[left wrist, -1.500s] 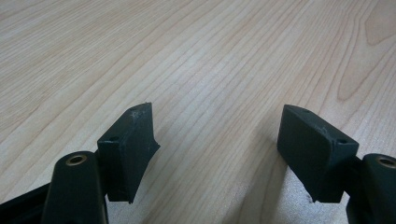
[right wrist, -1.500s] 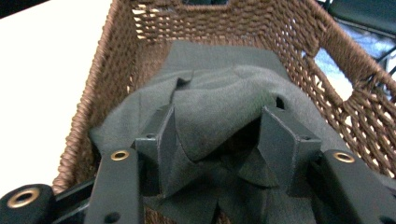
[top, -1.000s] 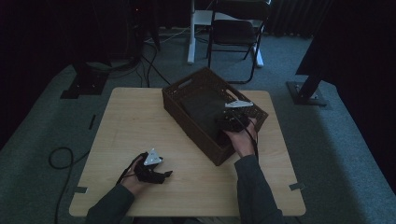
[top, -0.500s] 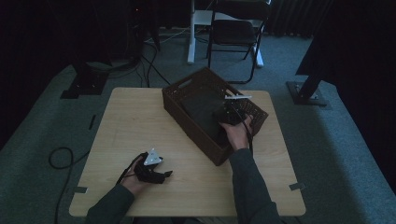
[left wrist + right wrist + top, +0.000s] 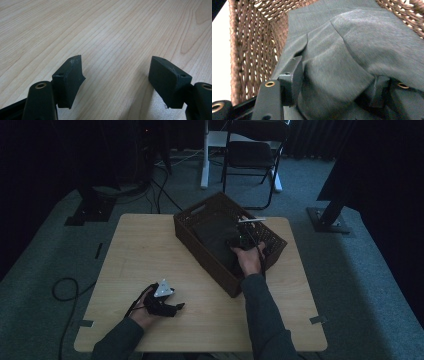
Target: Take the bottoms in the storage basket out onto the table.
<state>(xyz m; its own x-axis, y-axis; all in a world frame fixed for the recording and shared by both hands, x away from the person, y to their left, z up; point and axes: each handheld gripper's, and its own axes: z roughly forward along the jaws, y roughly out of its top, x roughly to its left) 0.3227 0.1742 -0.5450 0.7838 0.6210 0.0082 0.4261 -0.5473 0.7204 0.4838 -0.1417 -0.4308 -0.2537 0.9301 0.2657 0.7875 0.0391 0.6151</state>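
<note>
Grey cloth (image 5: 352,50) is seen bunched inside the brown woven basket (image 5: 200,245), which is set at an angle on the far right part of the wooden table (image 5: 130,255). In the right gripper view a raised fold of the cloth is caught between the jaws of the right gripper (image 5: 337,82); the jaws are held partly apart by the fabric, with one pad (image 5: 293,75) pressed against the fold's side. Basket weave is seen close on that view's left and at its top right corner, so little room is left beside the gripper there.

In the high view the right gripper (image 5: 243,240) is placed inside the basket, near its right wall, the hand behind it over the near rim.

The left gripper (image 5: 176,307) is rested on the table's near left area, well apart from the basket. Its jaws are spread wide with nothing between them, bare wood grain (image 5: 112,37) ahead. Open tabletop is left on the near side and to the left of the basket. The basket's right corner is placed close to the table's right edge.
</note>
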